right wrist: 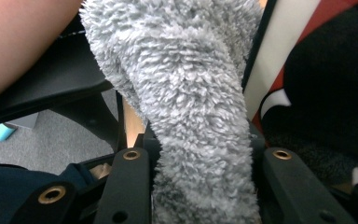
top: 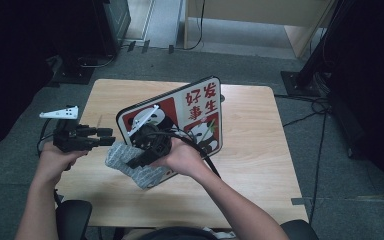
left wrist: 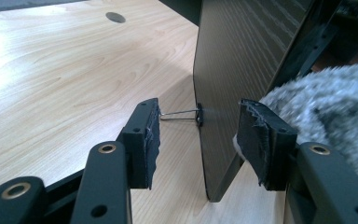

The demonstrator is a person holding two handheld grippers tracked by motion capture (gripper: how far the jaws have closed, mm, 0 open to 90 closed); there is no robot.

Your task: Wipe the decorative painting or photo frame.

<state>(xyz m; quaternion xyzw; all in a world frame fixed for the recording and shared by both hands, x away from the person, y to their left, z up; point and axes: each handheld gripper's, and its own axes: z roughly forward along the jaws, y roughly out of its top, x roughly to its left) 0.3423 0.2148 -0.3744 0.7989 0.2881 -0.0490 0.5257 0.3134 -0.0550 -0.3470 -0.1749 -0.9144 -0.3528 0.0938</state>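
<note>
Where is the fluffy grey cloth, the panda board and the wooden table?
fluffy grey cloth (right wrist: 191, 107), right gripper view, on its bunched middle.
panda board (top: 200, 107), high view, on the white patch with red characters.
wooden table (top: 252, 145), high view, on its bare right side.

Bare forearms, black left gripper (top: 107, 137) with grey three-cornered plate, brass-ringed screw holes, frayed black padded jaws, black cable

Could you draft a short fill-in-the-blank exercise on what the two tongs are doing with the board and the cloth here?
1. The right tongs are shut on a fluffy ____ cloth.
2. The panda board is propped at a tilt on the ____ table.
3. In the left gripper view, the board's thin edge stands between the left tongs, whose pads are ____ it.
4. The cloth is pressed against the board's ____ face.

Missing words: grey; wooden; not touching; printed
</note>
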